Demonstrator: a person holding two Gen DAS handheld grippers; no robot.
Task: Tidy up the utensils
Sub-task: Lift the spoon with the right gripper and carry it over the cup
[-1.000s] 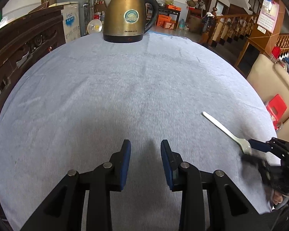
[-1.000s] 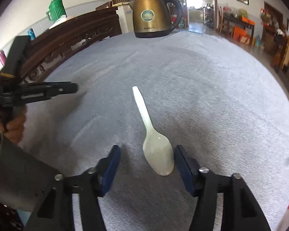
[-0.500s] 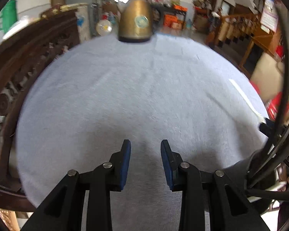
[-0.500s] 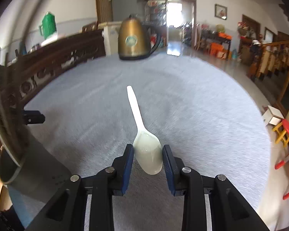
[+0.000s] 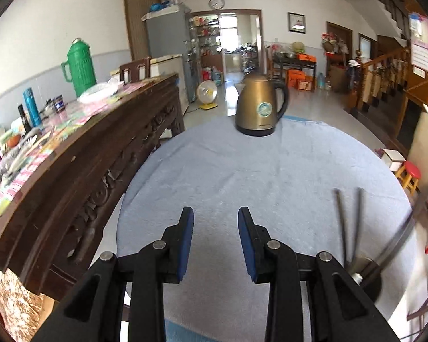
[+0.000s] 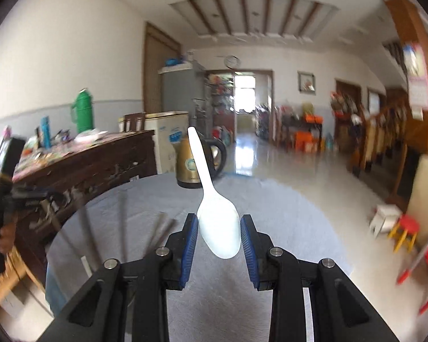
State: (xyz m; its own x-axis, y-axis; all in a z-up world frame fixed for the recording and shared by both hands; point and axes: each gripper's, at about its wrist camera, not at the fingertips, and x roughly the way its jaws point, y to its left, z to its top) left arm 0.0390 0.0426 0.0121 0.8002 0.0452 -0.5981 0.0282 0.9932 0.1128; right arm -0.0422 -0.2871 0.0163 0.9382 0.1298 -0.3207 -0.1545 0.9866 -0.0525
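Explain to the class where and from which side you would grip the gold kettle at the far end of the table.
Probably the black loop handle of the kettle. It juts out to the right with an open gap behind it, so a finger could pass through. Come from the right with the jaws across the handle; the round, smooth body looks too wide.

text: none legible | kettle [image 5: 261, 108] badge: blurred | wall poster [image 5: 421, 45]: unreadable

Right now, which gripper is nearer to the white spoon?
Right. The right gripper holds the spoon by its bowl between its pads, lifted above the table. The left gripper is open and empty; no spoon shows in its view.
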